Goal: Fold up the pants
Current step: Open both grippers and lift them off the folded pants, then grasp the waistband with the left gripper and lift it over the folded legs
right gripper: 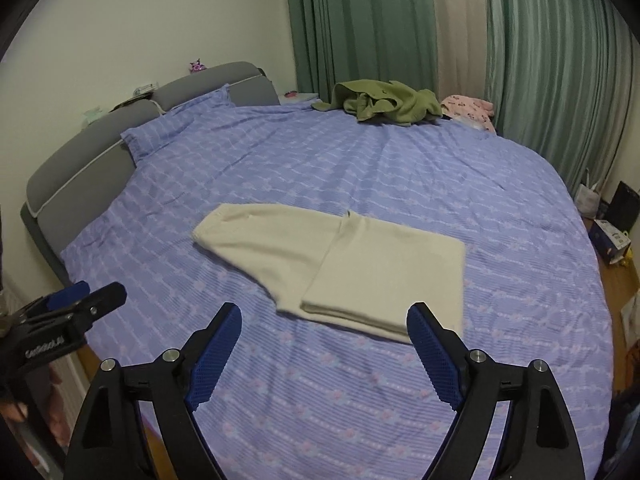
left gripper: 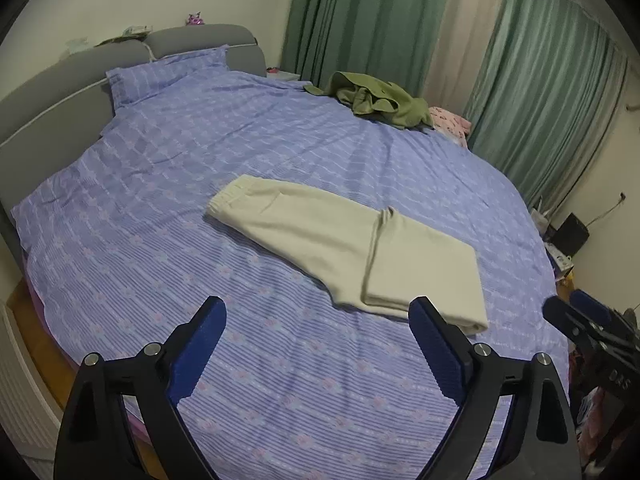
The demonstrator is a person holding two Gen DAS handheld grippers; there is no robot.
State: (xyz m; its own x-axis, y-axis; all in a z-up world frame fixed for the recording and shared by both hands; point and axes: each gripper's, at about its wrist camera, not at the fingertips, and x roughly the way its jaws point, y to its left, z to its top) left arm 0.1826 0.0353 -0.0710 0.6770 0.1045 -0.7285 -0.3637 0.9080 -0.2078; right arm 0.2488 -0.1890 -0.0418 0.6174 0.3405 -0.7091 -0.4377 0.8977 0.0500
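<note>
A bed (left gripper: 160, 200) in lilac striped bedding fills the room. Cream pants (left gripper: 352, 256), already doubled, lie just ahead of both spread, empty tongs, left tongs (left gripper: 318, 334) and right tongs (right gripper: 324, 338): soft, light, limp; probably best pinched at the near folded edge.

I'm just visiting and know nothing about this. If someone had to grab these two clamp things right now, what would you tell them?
Left gripper: open, holding nothing, above the bedspread.
Right gripper: open, holding nothing, near the pants' closest edge.
Cream pants: flat mid-bed, legs already folded back over the upper part, waistband toward the headboard.
Left to do: probably one more fold to make them compact.
Green garment and pink garment lie crumpled at the far edge, untouched.
</note>
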